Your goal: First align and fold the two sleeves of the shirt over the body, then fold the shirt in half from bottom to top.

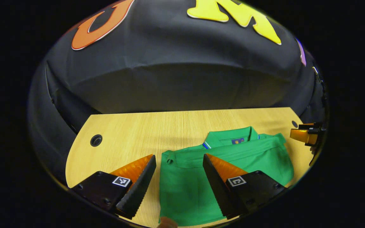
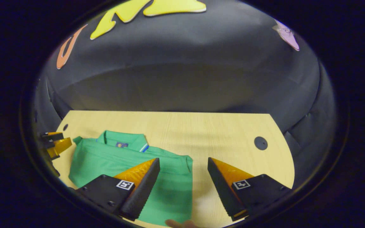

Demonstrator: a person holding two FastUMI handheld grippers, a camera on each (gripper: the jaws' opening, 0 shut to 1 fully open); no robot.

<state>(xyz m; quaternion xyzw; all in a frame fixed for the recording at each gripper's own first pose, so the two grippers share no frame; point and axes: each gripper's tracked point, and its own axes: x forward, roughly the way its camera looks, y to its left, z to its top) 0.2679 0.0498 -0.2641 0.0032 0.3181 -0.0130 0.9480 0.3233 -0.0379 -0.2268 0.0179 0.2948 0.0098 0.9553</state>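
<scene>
1. Left gripper view: nearest the lens, the left gripper (image 1: 179, 161) hangs with its jaws spread wide and nothing between them, above the near left part of the shirt.
2. The green polo shirt (image 1: 188, 186) lies flat on the wooden table (image 1: 157, 129), collar (image 1: 230, 136) toward the far wall, sleeves folded over the body; at the right edge the right gripper (image 1: 303, 134) shows just beside the shirt.
3. Right gripper view: the right gripper (image 2: 184, 163) is also wide apart and empty, over the shirt's (image 2: 112, 160) right edge and the bare table (image 2: 220, 133).
4. A round grommet hole (image 2: 260, 143) sits in the tabletop to the right; the left gripper (image 2: 55, 144) shows at the left edge, by the shirt's far corner.
</scene>
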